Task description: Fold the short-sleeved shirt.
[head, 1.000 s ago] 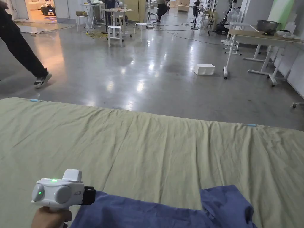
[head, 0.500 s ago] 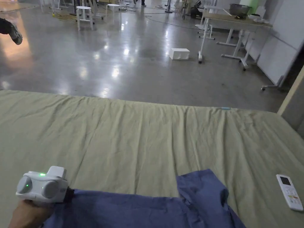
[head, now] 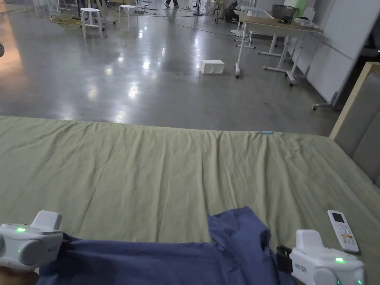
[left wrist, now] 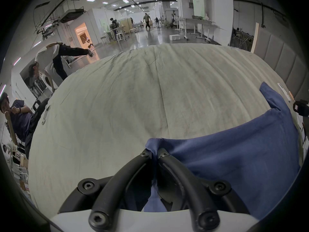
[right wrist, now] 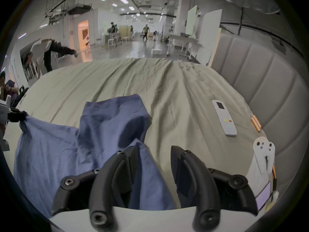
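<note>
A: What do we see at the far left?

B: We see the left gripper [left wrist: 154, 154] with its jaws pinched together on a bunched corner of the blue shirt [head: 156, 261], at the near edge of a pale green bed sheet [head: 167, 174].

A: And moving right?

B: We follow the shirt across the sheet's near edge; one sleeve [head: 237, 228] pokes up away from us. Next comes the right gripper [right wrist: 153, 149], jaws spread wide, shirt cloth lying between them against only the left jaw. Farthest right, a white remote [head: 342, 231] lies on the sheet, near that gripper.
</note>
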{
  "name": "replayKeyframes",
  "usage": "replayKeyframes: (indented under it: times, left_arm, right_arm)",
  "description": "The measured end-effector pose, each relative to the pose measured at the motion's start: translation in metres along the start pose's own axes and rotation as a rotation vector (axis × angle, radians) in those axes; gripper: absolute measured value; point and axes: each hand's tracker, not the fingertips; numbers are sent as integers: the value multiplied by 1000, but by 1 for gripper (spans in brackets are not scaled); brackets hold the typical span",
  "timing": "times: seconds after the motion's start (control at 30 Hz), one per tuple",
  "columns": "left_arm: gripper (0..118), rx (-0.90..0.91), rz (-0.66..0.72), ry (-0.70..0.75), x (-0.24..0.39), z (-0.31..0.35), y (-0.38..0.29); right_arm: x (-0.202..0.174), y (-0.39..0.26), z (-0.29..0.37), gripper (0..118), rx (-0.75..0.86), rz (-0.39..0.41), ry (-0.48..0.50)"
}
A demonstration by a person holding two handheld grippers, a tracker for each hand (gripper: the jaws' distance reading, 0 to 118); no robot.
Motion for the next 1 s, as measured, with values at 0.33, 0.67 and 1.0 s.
replayKeyframes:
  times: [0.33,0.67,1.0]
  left_arm:
    - [6,-8,35,11,10,13,-10]
    - [6,-41,17,6,20,10,-29]
    - [6,-21,32,5,14,24,-28]
  right_arm:
    - [-8,5,-73,64,-190,15,54]
    - [-27,16,-76,42,-217,98,31]
    - [-17,7,-49,3,-94,56,14]
